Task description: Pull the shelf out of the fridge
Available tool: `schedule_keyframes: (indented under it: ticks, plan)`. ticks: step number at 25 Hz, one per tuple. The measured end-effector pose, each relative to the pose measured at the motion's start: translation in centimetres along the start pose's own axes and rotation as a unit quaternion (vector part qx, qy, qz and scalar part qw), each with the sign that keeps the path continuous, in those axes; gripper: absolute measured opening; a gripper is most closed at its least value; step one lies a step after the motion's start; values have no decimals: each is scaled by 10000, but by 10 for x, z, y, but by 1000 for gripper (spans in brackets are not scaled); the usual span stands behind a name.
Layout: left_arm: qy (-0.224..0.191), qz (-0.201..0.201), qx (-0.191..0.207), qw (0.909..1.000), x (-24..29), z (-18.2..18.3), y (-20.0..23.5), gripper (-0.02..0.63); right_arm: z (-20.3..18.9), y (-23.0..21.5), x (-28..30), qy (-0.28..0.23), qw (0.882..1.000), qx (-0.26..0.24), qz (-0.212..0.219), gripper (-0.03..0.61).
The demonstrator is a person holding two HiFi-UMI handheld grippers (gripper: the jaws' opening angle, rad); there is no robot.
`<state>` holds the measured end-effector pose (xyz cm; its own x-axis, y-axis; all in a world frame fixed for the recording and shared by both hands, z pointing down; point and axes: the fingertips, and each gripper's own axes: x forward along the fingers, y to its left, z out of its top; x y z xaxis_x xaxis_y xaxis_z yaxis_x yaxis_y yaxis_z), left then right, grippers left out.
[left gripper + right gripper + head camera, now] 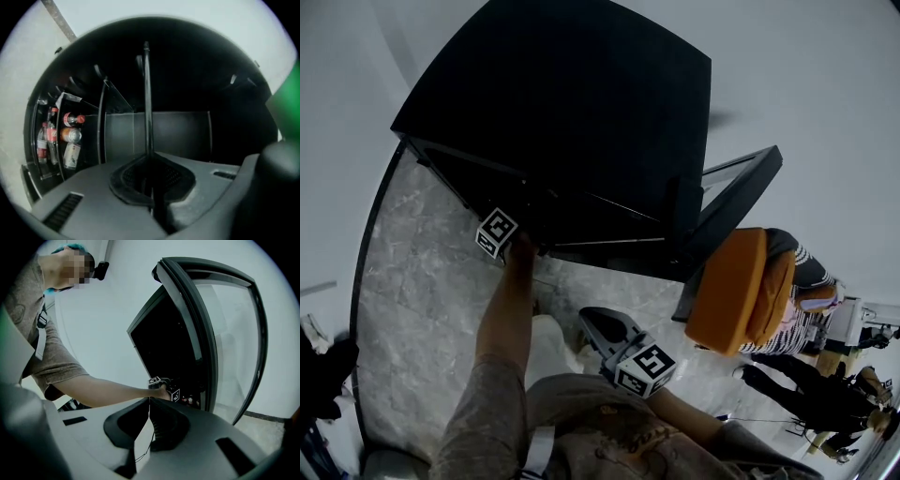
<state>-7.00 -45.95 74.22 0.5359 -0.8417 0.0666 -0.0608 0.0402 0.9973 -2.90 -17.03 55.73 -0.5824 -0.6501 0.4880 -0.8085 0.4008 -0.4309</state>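
The black fridge (581,112) stands below me with its glass door (736,192) swung open to the right. My left gripper (511,246) reaches level into the fridge's opening. In the left gripper view a thin dark shelf (146,93) shows edge-on and runs straight into the left gripper (151,157), whose jaws are shut on its front edge. My right gripper (592,323) hangs back near my body, away from the fridge. Its jaws (150,401) are shut on nothing and point at the open door (211,324) and the left gripper (164,386).
Bottles and a can (65,136) sit in a compartment inside the fridge. An orange seat (736,291) stands right of the door, with a person in a striped top (811,272) beside it. The floor (422,281) is grey marble; white walls stand behind.
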Motion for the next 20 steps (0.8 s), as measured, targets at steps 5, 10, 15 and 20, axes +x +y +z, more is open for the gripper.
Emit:
schedule_keyframes:
  ticks: [5, 10, 15, 20]
  plan:
    - [-31, -15, -36, 10000, -28, -3, -1, 15, -2, 1, -4, -1, 10000, -42, 45, 21]
    - [-71, -6, -28, 10000, -51, -6, -2, 15, -5, -1, -9, 8, 9999, -103, 81, 21]
    - [-110, 42, -50, 9999, -76, -8, -4, 14, -9, 3, -13, 30, 9998, -152, 153, 21]
    - [-123, 106, -39, 9999, -104, -12, -6, 14, -12, 7, -18, 42, 9993, -234, 288, 21]
